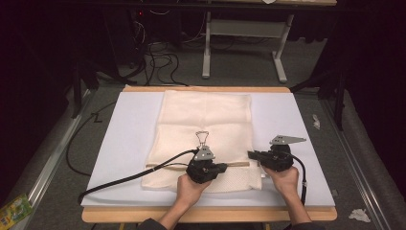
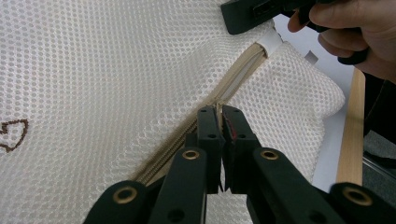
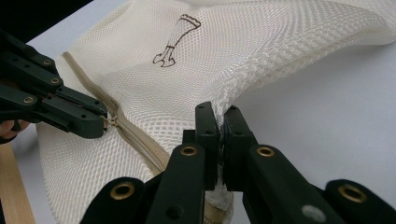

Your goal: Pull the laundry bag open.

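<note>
High view shows a cream mesh laundry bag (image 1: 203,139) lying flat on the white table mat (image 1: 119,143), its zipper (image 1: 234,164) running across the near end. The left gripper (image 2: 219,119) has its jaws pinched together on the zipper pull, while the right gripper (image 3: 219,122) is clamped on the bag's corner edge by the zipper's end. The netting looks light, limp and easily bunched, so holding the corner taut while drawing the pull is probably the surest grip. A small brown emblem (image 3: 176,39) marks the mesh.
</note>
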